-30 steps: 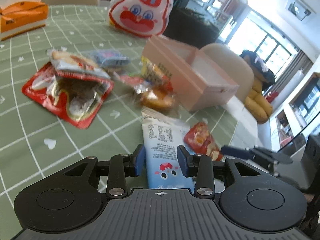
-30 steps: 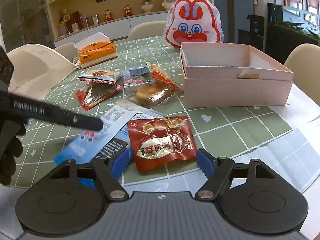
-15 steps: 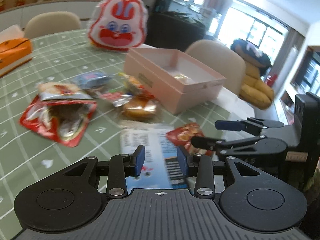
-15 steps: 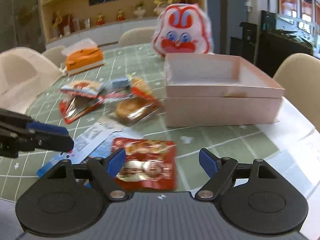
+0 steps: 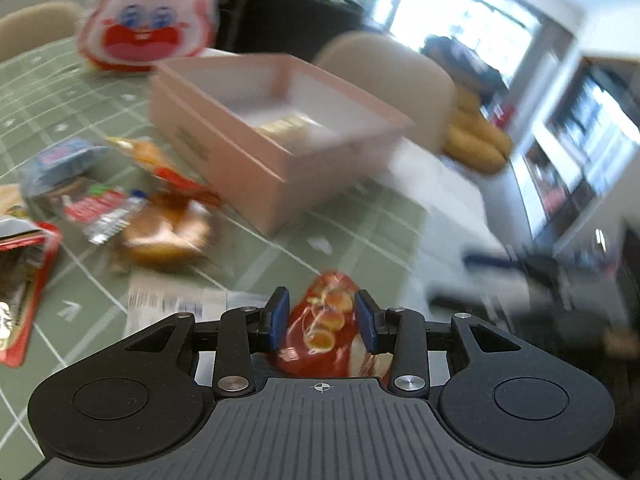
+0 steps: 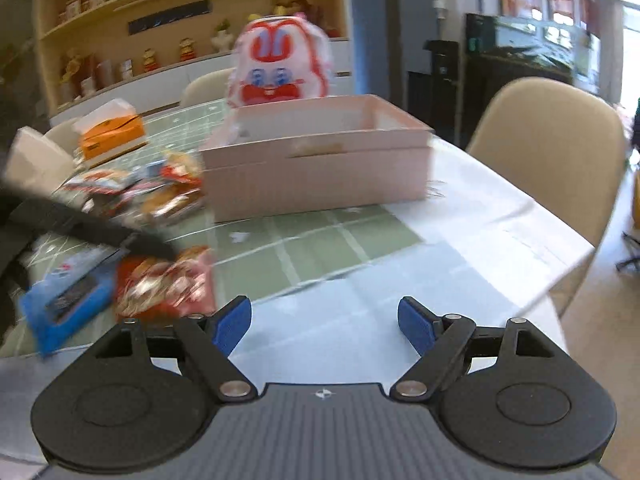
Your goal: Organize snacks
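A red snack pack (image 5: 320,332) is lying on the green checked tablecloth (image 5: 360,216), framed between the blue pads of the left gripper (image 5: 322,320), whose jaws are standing part-open around it without pressing. Beside it a blue packet (image 6: 64,300) is lying flat. The right gripper (image 6: 324,324) is hovering over the table's white edge, its jaws spread wide and holding nothing. Beyond, more snacks (image 5: 160,232) are sitting heaped just beside an open pink box (image 5: 256,136), with a rabbit-face bag (image 6: 280,68) standing behind it.
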